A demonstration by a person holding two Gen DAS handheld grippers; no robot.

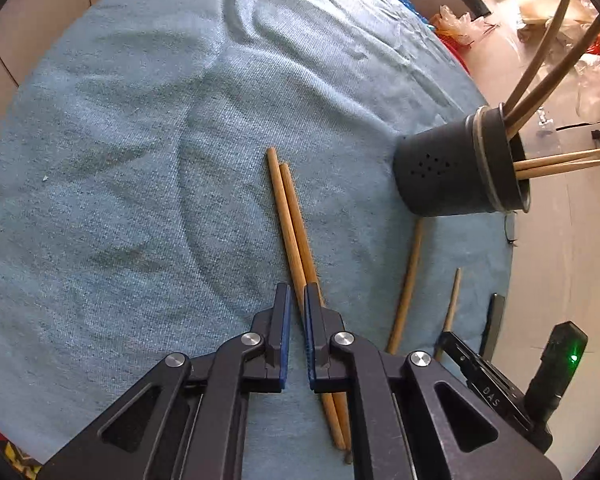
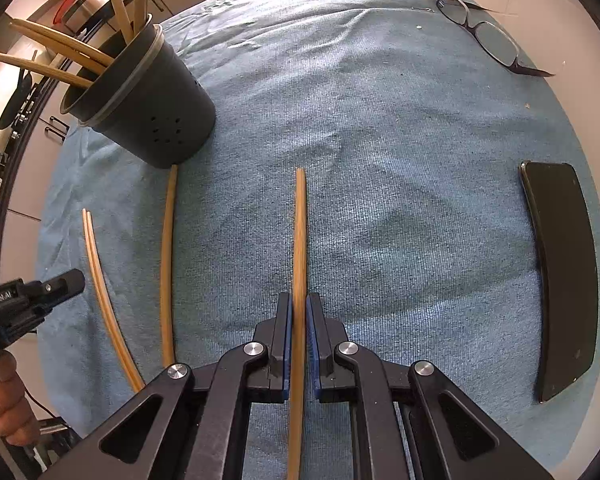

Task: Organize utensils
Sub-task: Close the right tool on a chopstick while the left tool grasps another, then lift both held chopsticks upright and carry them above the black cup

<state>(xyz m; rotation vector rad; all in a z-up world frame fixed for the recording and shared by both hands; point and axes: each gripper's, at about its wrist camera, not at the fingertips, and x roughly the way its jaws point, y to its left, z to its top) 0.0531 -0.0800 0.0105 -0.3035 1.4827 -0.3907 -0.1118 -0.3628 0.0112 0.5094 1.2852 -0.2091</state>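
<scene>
We see a blue cloth (image 2: 380, 140) spread over the table, with a dark utensil holder (image 2: 156, 96) standing on it, several chopsticks already leaning out of its mouth.

Right gripper (image 2: 299, 308): jaws nearly closed, blue pads on either side of a single chopstick (image 2: 300, 220) that runs straight ahead on the cloth. Pads look touching it, so we read it as gripped, though whether it is lifted off the cloth we cannot tell.

Left gripper (image 1: 297, 300): jaws narrowed to a slim gap over a pair of chopsticks (image 1: 290, 216) lying side by side. One stick passes between the pads, the other runs under the right finger. We cannot tell if the pads actually pinch anything.

Another loose chopstick (image 2: 167, 264) lies between the pair and the gripped one, its far tip just beside the holder's base. In the left wrist view the holder (image 1: 456, 168) sits to the right, near the cloth edge.

Off to the right, a black phone (image 2: 564, 280) lies flat on the cloth; eyeglasses (image 2: 480, 36) rest at the far edge.
</scene>
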